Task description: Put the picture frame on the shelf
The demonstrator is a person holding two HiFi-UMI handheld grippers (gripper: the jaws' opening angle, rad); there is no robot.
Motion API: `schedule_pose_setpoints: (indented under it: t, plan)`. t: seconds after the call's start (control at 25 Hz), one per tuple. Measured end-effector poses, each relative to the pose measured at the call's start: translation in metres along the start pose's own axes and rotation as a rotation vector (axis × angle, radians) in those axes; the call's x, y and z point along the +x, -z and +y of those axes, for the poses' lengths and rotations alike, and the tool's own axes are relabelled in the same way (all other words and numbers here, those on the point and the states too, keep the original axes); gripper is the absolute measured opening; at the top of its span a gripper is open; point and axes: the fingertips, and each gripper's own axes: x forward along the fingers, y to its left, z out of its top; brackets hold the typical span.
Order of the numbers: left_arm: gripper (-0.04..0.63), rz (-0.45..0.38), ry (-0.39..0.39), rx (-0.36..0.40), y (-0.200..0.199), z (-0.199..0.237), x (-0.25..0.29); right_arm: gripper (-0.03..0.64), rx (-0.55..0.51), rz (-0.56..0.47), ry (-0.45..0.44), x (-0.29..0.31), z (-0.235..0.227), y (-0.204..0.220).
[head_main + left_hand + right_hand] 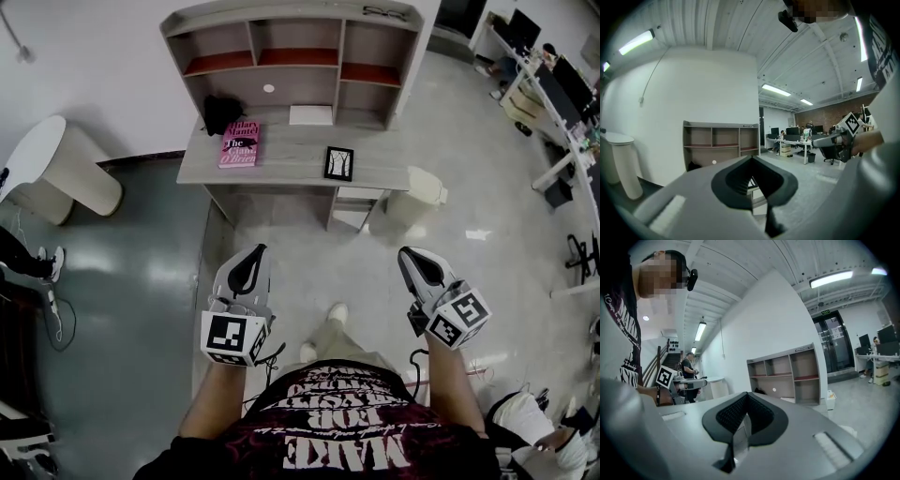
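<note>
Apparently left gripper (257,250) and right gripper (406,252) fingers (733,416) sit closed, far from picture frame (338,163).

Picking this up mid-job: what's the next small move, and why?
Probably step toward the desk and open the right gripper: the picture frame sits on the desk, far ahead of the jaws, and that gripper is shut and empty.

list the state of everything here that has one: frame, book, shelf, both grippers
picture frame: on the desk near its front edge, not yet on the shelf, untouched
pink book: closed, cover up, on the desk
shelf: open-fronted, upper compartments look empty
left gripper: fingers together, holding nothing, short of the desk
right gripper: fingers together, holding nothing, short of the desk
</note>
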Motion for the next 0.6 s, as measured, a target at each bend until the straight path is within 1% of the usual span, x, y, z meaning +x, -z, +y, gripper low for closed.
schedule_pose_setpoints:
  t: [0.2, 0.36, 0.6]
  plan:
    - [0.0, 0.032, -0.027, -0.018, 0.007, 0.013, 0.024, 0.026, 0.004, 0.007, -0.039, 0.029, -0.022, -0.003]
    - [0.0, 0.022, -0.038, -0.011, 0.0, 0.02, 0.044, 0.026, 0.033, -0.016, -0.056, 0.046, -0.042, -0.013]
    - [0.0, 0.011, -0.058, -0.016, -0.01, 0.033, 0.077, 0.026, 0.034, -0.024, -0.081, 0.07, -0.07, -0.026]
